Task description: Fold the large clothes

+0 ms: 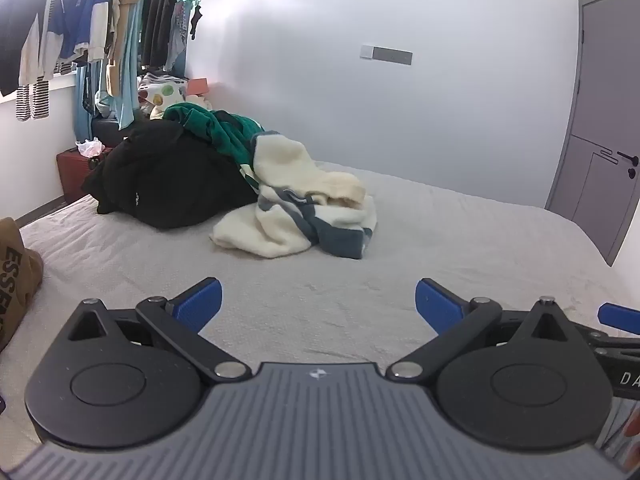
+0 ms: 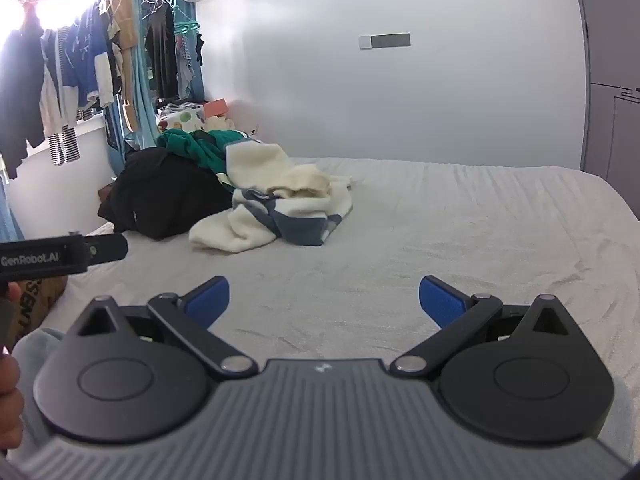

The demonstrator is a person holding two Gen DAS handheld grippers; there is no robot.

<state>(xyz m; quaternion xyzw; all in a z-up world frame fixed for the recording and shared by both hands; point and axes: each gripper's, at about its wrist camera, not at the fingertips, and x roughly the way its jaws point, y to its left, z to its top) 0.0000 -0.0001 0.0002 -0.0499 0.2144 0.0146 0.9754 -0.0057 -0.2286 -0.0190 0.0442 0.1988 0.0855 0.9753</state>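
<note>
Now both tongs wide open, nothing held: left tongs (image 1: 318, 300), right tongs (image 2: 324, 298) aimed over bed (image 2: 440, 220) twd cream-grey fleece garment (image 1: 296, 208), prob first pick.

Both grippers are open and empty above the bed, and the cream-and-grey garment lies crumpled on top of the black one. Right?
Not quite. The cream-and-grey garment lies on the bed beside the black garment, as the left wrist view shows. Both grippers are open and empty.
</note>
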